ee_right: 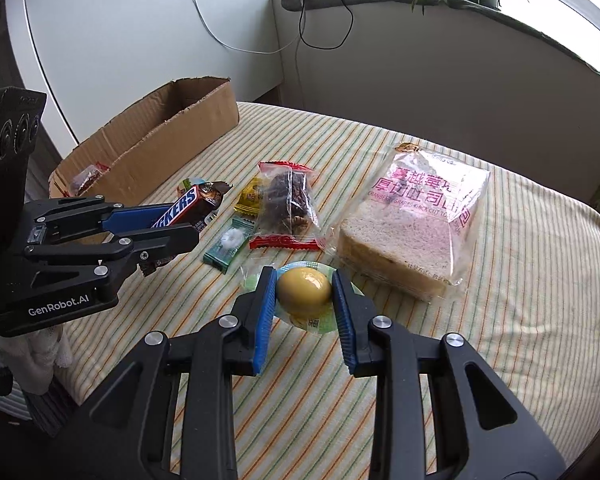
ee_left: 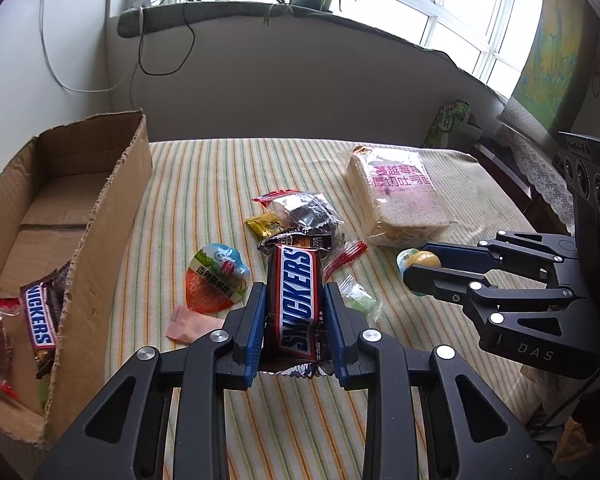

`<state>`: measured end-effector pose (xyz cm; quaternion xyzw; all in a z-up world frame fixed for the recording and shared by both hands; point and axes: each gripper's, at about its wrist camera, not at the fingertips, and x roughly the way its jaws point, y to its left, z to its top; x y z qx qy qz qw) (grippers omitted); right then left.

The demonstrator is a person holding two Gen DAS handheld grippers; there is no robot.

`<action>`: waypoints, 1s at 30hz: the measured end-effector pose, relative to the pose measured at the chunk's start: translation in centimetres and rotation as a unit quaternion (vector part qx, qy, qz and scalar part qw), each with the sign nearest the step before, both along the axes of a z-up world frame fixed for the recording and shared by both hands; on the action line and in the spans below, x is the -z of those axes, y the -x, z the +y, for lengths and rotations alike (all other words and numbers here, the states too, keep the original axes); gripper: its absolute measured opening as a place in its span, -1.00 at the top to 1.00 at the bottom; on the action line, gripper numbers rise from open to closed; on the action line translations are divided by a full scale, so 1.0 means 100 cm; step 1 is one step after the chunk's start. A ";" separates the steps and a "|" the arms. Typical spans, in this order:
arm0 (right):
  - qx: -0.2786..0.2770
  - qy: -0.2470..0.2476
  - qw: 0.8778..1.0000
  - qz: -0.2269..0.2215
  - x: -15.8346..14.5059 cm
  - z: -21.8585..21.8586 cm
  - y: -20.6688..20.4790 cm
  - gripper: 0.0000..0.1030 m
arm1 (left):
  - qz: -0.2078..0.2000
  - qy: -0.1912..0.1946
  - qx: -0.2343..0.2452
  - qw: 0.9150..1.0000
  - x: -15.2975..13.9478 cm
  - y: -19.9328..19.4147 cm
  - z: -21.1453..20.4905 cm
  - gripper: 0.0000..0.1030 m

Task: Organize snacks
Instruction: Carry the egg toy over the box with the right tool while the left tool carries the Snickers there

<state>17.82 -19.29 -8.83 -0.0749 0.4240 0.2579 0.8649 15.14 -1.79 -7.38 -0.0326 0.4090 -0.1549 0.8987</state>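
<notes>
My left claw pinched a chocolate bar above the striped cloth, the cardboard box to its left. My right claw clamped a yellow jelly cup, bread bag just ahead-right.

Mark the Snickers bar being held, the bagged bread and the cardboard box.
Snickers bar (ee_left: 300, 304): left wrist view, middle of the wrapper logo.
Bagged bread (ee_right: 412, 224): right wrist view, top face of the bag.
Cardboard box (ee_left: 100, 240): left wrist view, near side wall.
</notes>
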 end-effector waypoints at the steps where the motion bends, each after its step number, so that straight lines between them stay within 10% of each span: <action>1: 0.000 -0.001 1.000 -0.003 -0.003 0.001 0.002 0.43 | -0.003 0.001 -0.001 1.000 -0.003 0.002 0.000 0.48; 30: -0.058 -0.018 0.997 -0.047 -0.066 0.115 -0.004 0.43 | -0.060 0.020 -0.090 0.994 -0.048 0.044 0.106 0.48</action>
